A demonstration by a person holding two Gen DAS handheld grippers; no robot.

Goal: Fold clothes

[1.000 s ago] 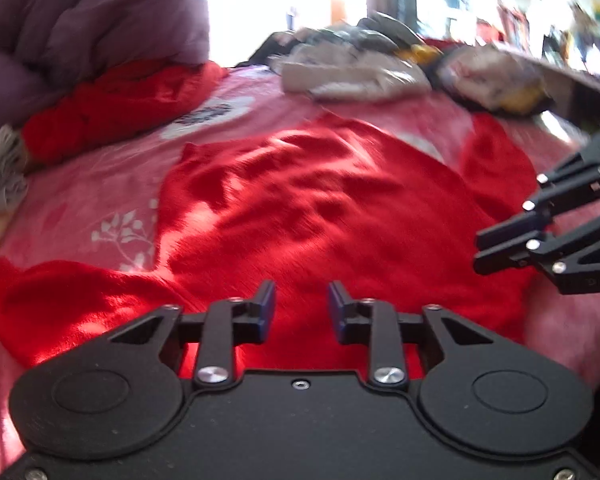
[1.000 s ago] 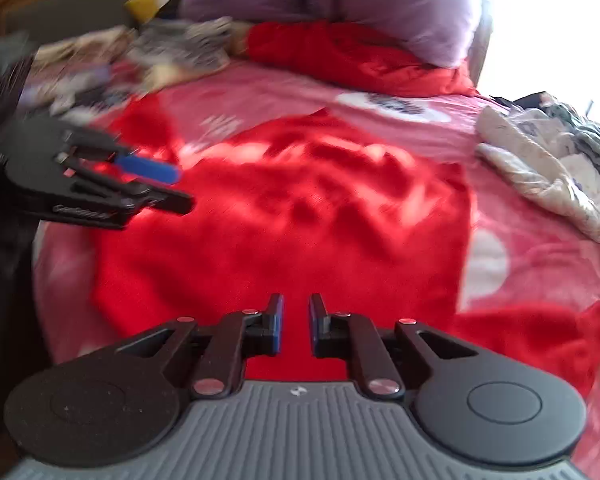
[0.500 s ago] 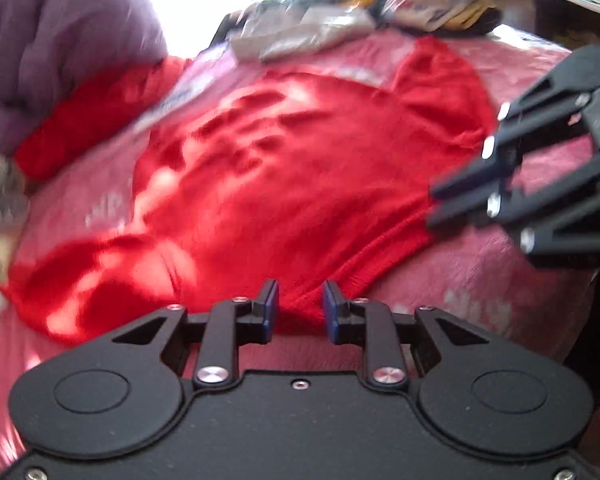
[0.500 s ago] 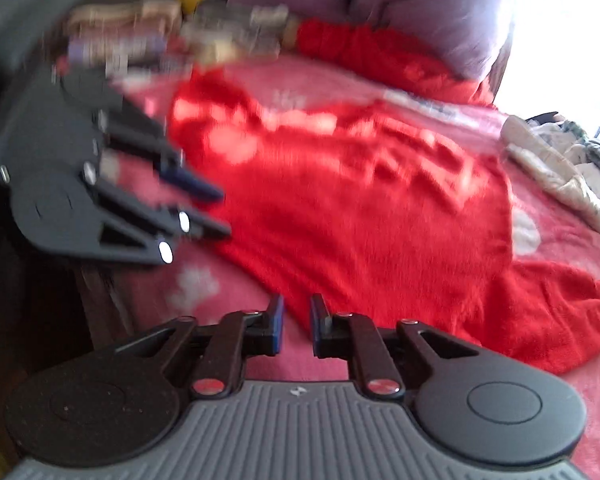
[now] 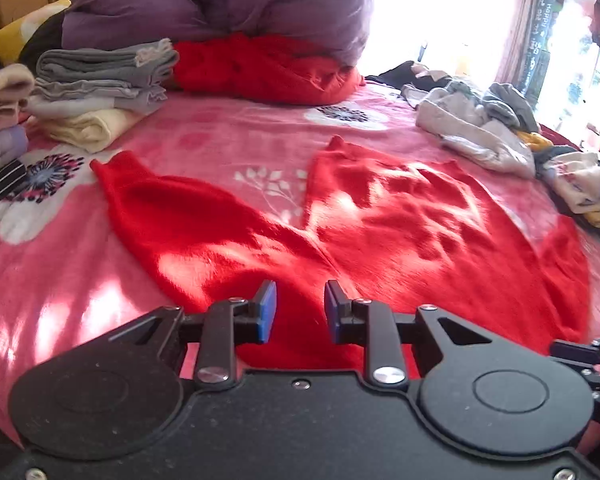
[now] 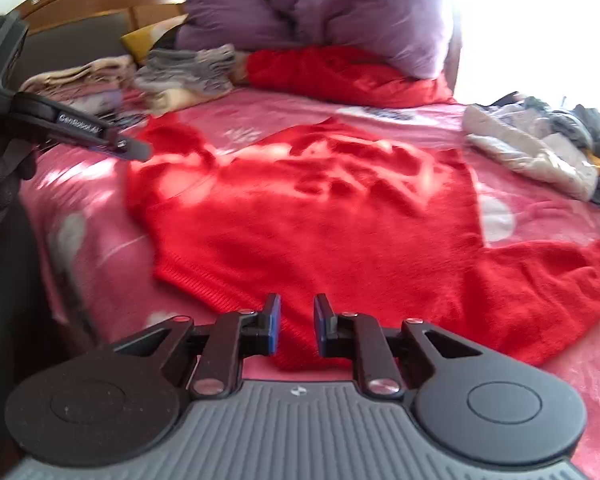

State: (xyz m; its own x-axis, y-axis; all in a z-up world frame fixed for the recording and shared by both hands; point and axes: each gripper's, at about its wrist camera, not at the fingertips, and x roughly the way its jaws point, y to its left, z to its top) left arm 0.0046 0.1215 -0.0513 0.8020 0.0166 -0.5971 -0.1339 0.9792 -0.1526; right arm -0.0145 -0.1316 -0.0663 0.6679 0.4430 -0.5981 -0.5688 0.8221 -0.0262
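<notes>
The red sweater (image 5: 400, 232) is lying spread flat on the pink bed (image 5: 220, 136). The left hand-held gripper (image 5: 296, 312) and right hand-held gripper (image 6: 296, 324) are hovering over its near edge, fingers apart, gripping nothing.

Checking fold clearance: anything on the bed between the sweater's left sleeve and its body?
Only bare pink blanket between sleeve and body of the sweater, per the left wrist view.

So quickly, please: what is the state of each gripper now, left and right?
Left gripper: open, holding nothing, above the red sweater.
Right gripper: open, holding nothing, at the sweater's near edge.
</notes>
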